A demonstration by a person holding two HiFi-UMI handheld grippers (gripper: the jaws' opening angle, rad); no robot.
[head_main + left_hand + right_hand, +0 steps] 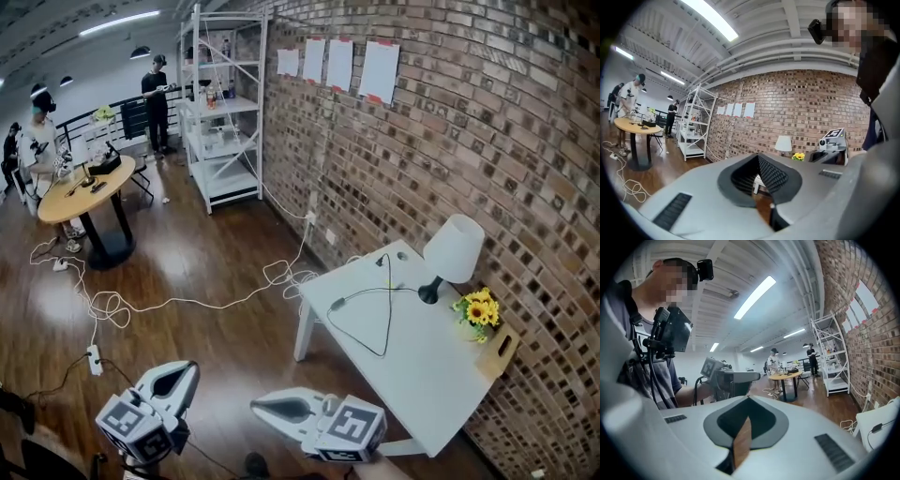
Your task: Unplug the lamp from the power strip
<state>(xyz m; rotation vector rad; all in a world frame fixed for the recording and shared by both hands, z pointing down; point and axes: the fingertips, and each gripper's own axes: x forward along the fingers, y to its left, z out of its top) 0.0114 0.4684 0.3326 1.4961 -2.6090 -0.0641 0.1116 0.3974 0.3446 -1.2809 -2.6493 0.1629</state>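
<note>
The lamp [453,251], with a white shade and a black base, stands on the white table [422,375] by the brick wall. Its black cord [384,319] loops over the tabletop and runs off the far edge. On the wooden floor to the left lies a white power strip [94,359] on a white cable. My left gripper [187,367] and right gripper [258,405] hang at the bottom of the head view, short of the table, both shut and empty. The lamp [783,144] shows far off past the left gripper [761,180]. The right gripper [743,437] faces away along the room.
Sunflowers [478,312] sit beside the lamp. White cables [187,302] snake across the floor to a wall outlet [310,217]. Further back stand a round wooden table [84,192] with people near it and a white shelf unit [225,103].
</note>
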